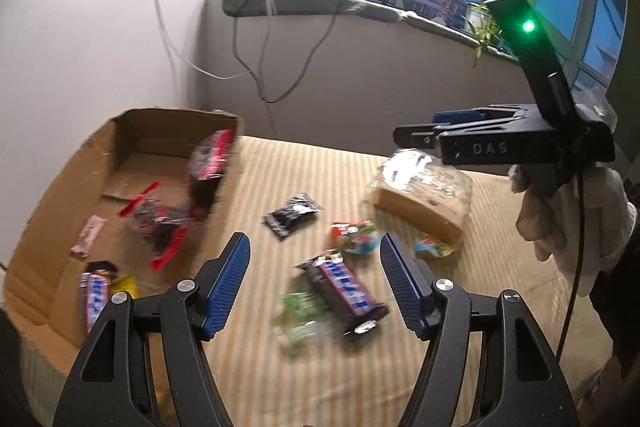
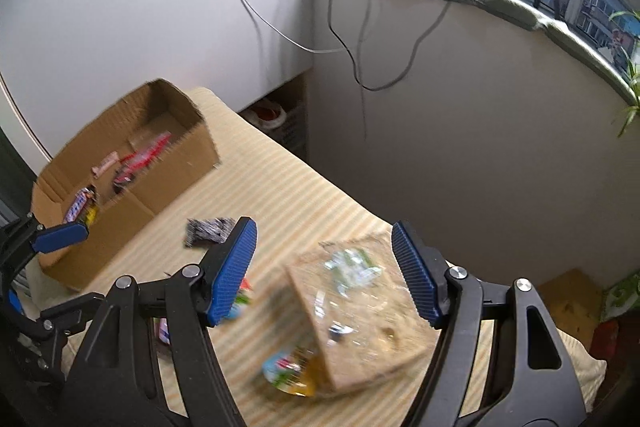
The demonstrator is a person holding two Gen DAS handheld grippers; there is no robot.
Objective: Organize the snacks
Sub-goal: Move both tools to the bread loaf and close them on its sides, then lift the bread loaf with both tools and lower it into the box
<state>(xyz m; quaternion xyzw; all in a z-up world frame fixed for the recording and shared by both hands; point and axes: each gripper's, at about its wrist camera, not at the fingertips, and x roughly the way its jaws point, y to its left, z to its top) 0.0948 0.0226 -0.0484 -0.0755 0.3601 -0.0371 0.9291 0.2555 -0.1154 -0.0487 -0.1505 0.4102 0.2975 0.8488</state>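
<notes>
Left wrist view: the left gripper (image 1: 316, 279) hangs with its jaws apart and nothing between the pads, tilted down over the striped counter (image 1: 500, 291). Just beyond and between its fingertips lies a dark chocolate bar (image 1: 346, 293), its long axis running diagonally from upper left to lower right, so the jaws would have to roll to close across its narrow width. It rests partly on a green packet (image 1: 300, 311), blurred here. Farther toward the far edge lie a black sachet (image 1: 292, 215) and 2 small colourful packets (image 1: 356, 237). The cardboard box (image 1: 52, 211) sits at the counter's left edge with several snacks already inside. At the right, the right gripper (image 1: 416, 131), held in a gloved hand (image 1: 568, 227), hovers above a clear-wrapped bag (image 1: 424, 195).

Right wrist view: the right gripper (image 2: 324, 275) also stands with its jaws apart and empty, pitched steeply down. The clear-wrapped bag (image 2: 360, 315) lies directly below and between its fingers, near the counter's right edge, well apart from the cardboard box (image 2: 132, 187). Its outline is smeared, but it looks broad, possibly too wide for this opening. For this bag the right hand is plainly nearer; for the bar, the left.
</notes>
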